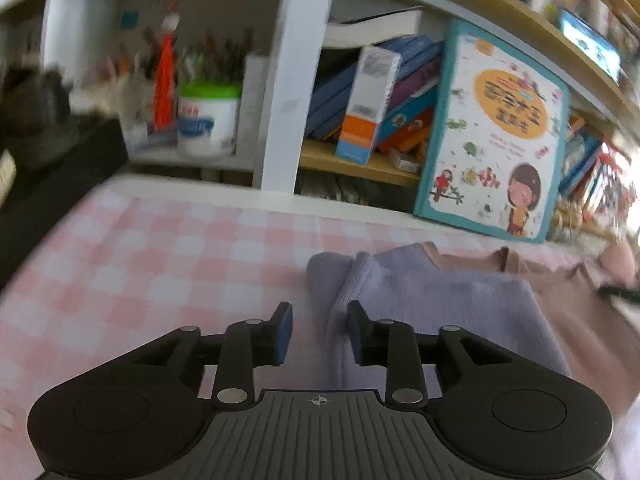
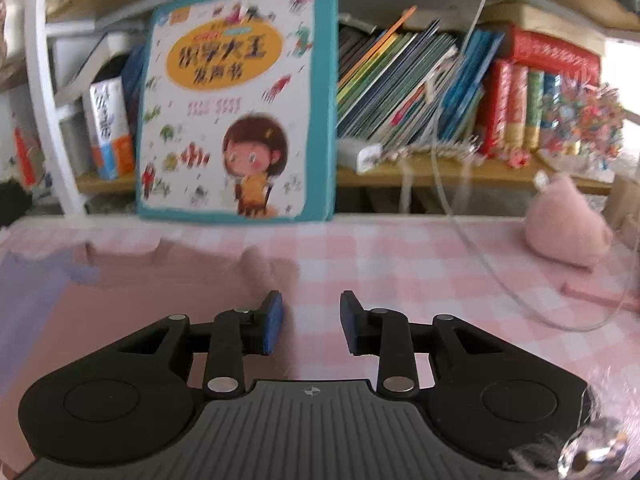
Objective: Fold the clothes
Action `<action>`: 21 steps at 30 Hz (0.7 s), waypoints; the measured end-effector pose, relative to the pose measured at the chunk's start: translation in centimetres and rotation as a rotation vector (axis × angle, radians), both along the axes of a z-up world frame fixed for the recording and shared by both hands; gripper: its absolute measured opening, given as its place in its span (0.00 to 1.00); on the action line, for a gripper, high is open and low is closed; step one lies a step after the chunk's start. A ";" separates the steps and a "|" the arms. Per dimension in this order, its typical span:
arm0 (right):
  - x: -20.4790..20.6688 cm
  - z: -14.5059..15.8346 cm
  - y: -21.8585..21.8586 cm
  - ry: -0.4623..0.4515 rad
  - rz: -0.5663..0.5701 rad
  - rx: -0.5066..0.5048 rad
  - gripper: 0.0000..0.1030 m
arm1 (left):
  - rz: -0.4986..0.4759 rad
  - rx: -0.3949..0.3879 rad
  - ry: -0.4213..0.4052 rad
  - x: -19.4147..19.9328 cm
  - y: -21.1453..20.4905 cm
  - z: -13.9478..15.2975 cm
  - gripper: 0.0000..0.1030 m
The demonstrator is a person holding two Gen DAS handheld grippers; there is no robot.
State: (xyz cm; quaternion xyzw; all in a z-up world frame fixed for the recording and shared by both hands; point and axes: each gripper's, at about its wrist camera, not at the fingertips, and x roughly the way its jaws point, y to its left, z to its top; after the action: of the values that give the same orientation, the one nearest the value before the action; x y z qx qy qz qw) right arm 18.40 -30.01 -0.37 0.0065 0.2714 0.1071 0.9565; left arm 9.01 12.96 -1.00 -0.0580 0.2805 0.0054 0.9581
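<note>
Both grippers, left gripper [image 1: 319,331] and right gripper [image 2: 311,322], have fingers spread, holding nothing. The soft lavender garment [image 1: 432,312] lies lower center, apparently atop dusty-pink fabric [image 2: 168,284], on the pink-checkered table [image 1: 160,264].

The left gripper [image 1: 319,334] is hovering with jaws apart over the left edge of the lavender cloth [image 1: 420,304], which is lying on a pink garment [image 1: 592,320] over the checked tablecloth [image 1: 140,260].

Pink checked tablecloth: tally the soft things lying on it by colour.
Lavender garment: 1
Dusty-pink garment: 1
Pink plush toy: 1
Total: 3, all on the pink checked tablecloth.
</note>
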 end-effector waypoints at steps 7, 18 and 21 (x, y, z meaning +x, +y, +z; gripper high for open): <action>0.8 0.6 1.3 -0.001 0.096 0.023 0.28 | -0.099 0.153 -0.038 0.7 -2.4 0.7 0.64; 1.3 0.9 -0.4 0.027 0.085 0.210 0.04 | -0.057 -0.069 -0.061 1.1 -0.3 1.3 0.05; 1.9 0.3 -0.6 0.046 0.071 0.221 0.04 | -0.036 -0.105 -0.046 2.0 0.2 0.9 0.05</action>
State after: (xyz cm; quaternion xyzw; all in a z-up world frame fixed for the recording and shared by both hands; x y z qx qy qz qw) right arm 20.33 -30.63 -0.11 0.1048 0.2800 0.1701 0.9390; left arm 10.98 13.20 -0.06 -0.1032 0.2592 -0.0278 0.9599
